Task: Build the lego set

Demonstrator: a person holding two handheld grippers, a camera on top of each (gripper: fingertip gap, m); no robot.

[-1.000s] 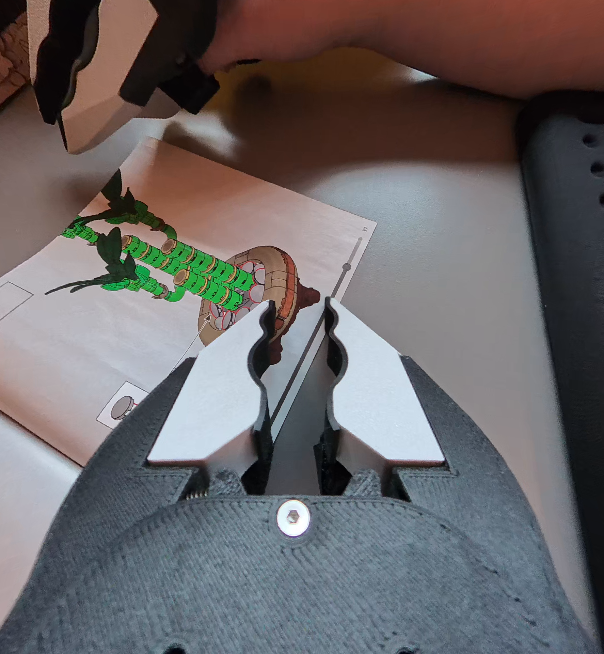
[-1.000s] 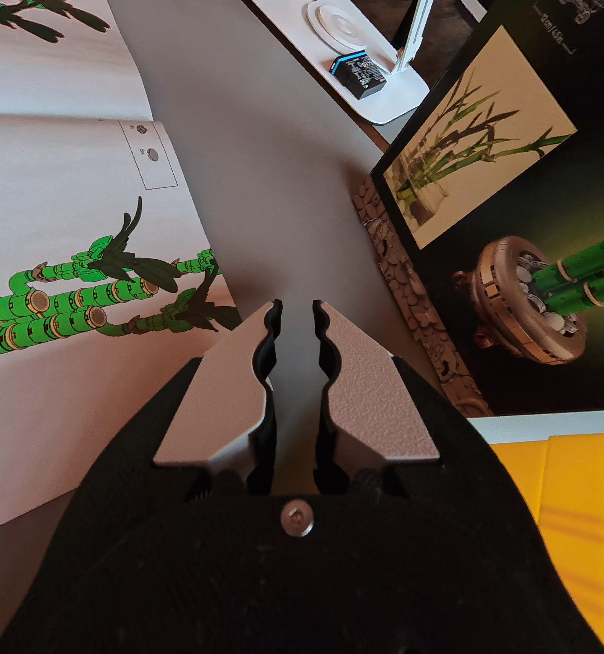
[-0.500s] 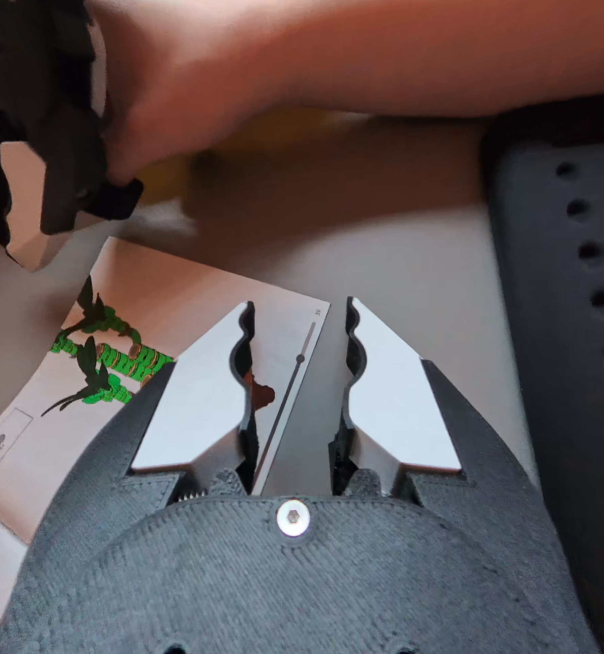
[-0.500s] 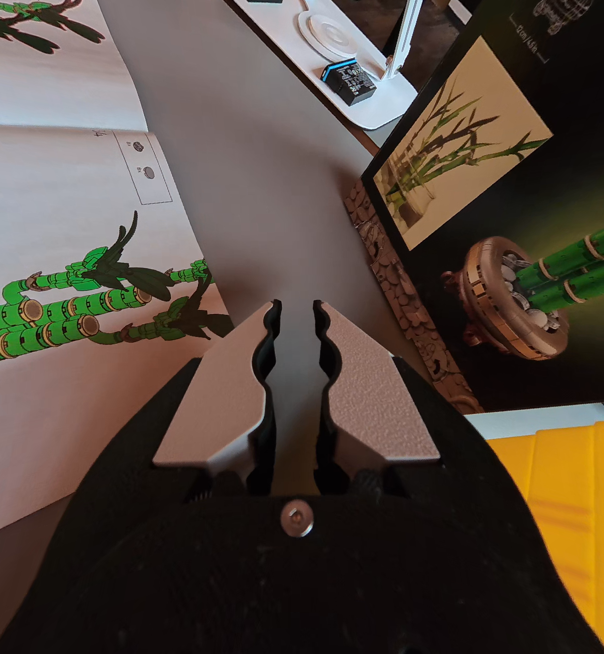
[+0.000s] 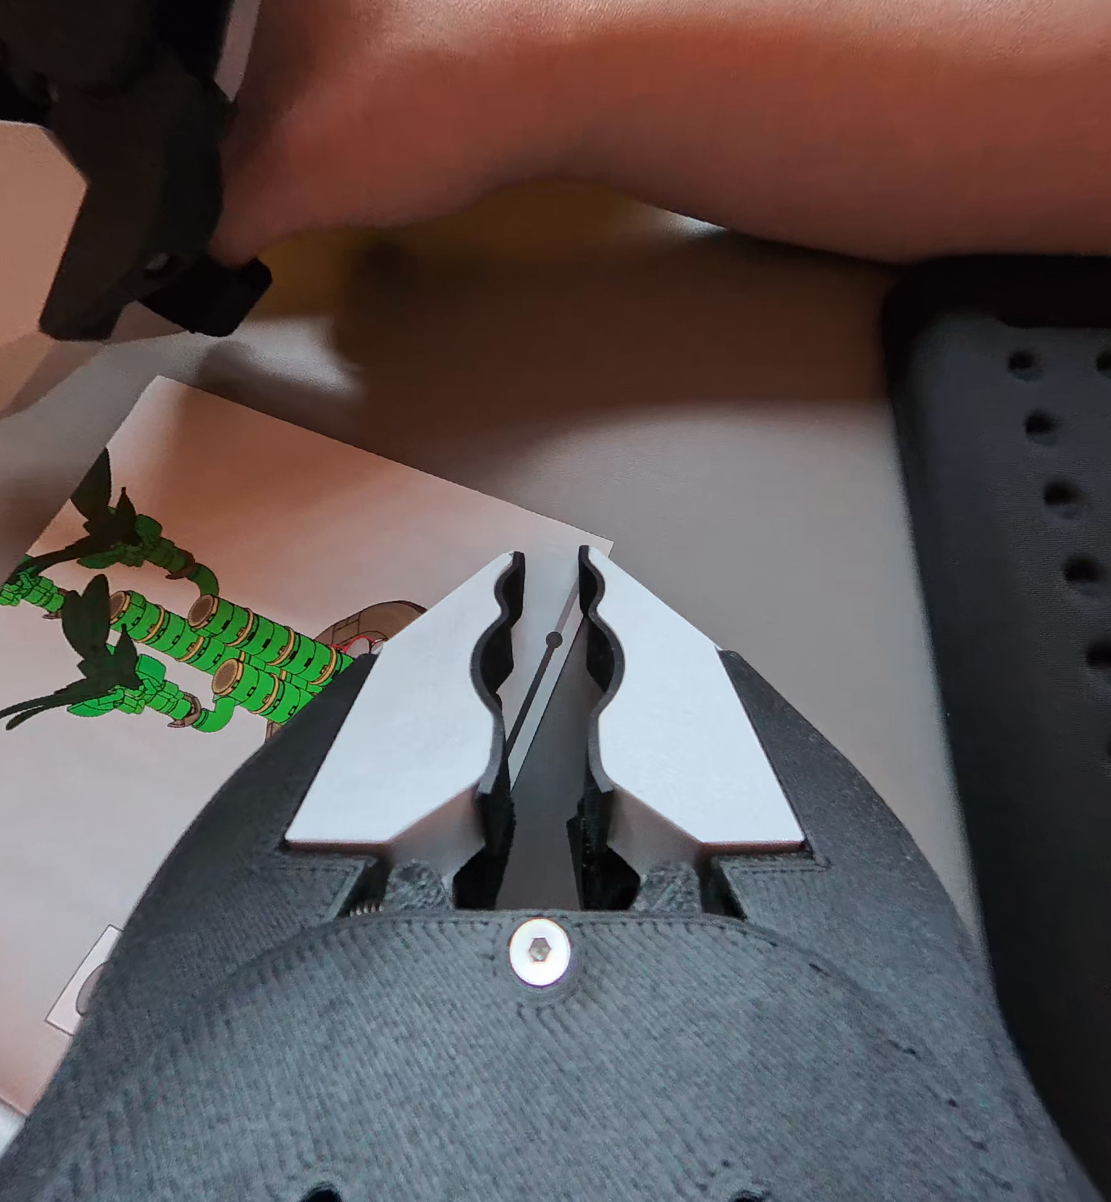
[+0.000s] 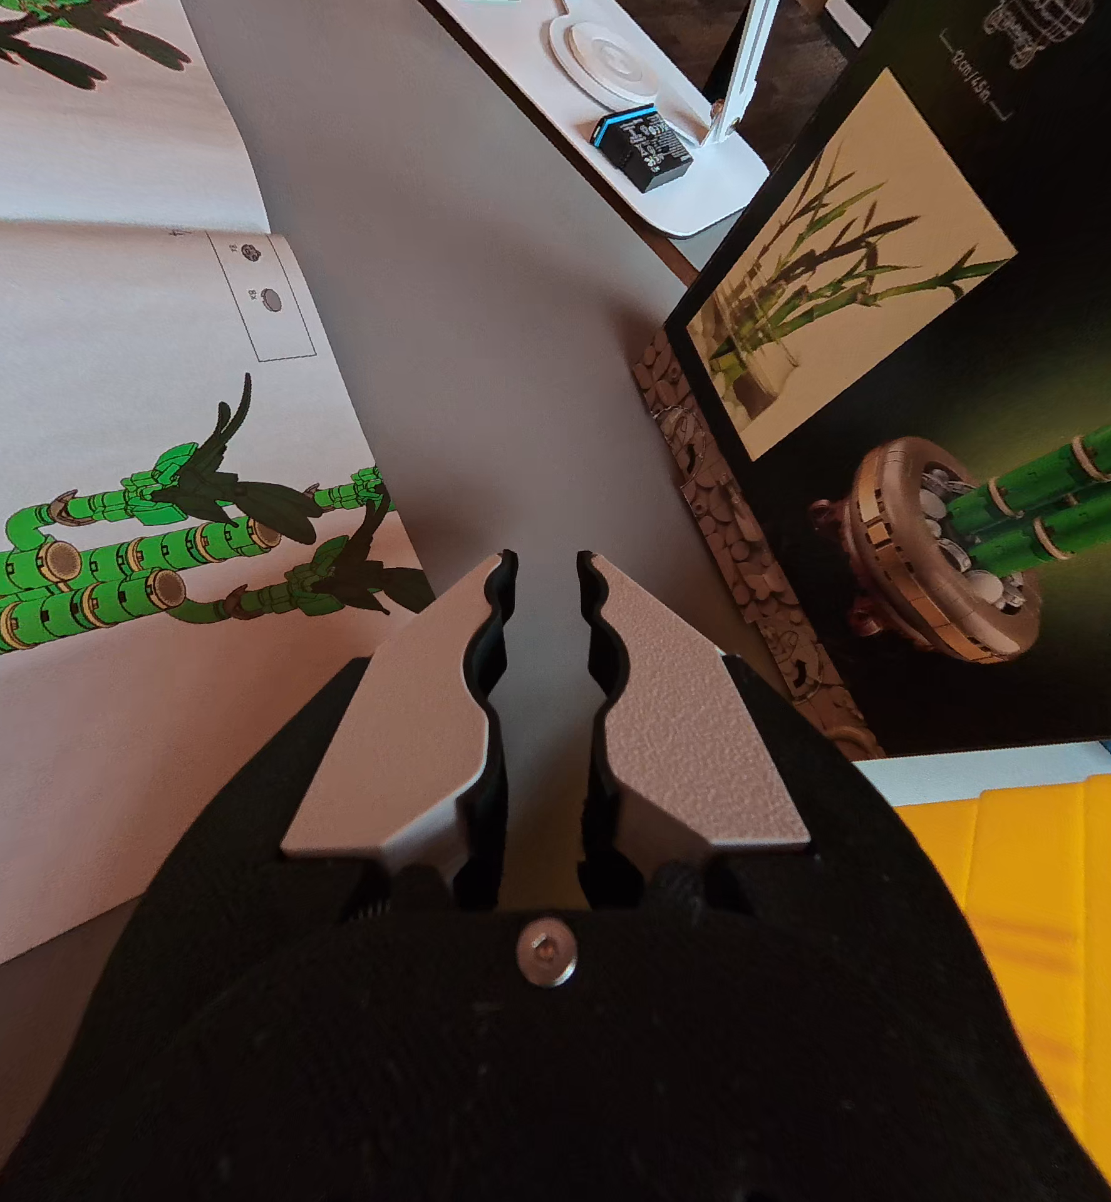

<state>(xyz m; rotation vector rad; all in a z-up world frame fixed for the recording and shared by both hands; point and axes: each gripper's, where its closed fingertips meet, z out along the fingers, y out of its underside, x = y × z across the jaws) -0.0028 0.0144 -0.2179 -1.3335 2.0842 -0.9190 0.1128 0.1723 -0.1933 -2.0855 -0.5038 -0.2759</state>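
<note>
1. The left gripper [image 5: 549, 566], a dark grey printed body with two pale wedge-shaped fingers, hangs above the right corner of the open white instruction booklet [image 5: 266, 520]. Its jaws stand a narrow gap apart with nothing between them; only the booklet's edge and the table show through the gap.
2. The booklet lies flat on the grey table [image 5: 702, 468]. Its page bears a drawing of green segmented bamboo stalks [image 5: 214, 641] rising from a brown round pot.
3. The right gripper [image 6: 546, 562], black-bodied with the same pale fingers, hovers over bare table just beside the booklet's [image 6: 117, 390] edge. Its jaws are likewise slightly parted and hold nothing.
4. In the left wrist view the right gripper [image 5: 52, 214] shows at the upper left, held by a person's hand, with the forearm [image 5: 735, 110] stretching across the top.
5. The black lego box [image 6: 963, 455], printed with bamboo pictures, stands to the right of the right gripper, near the booklet but apart from it.
6. A yellow surface [image 6: 1047, 943] lies at lower right, below the box.
7. A dark perforated seat-like panel [image 5: 1047, 585] fills the right edge of the left wrist view.
8. No loose bricks can be made out.
</note>
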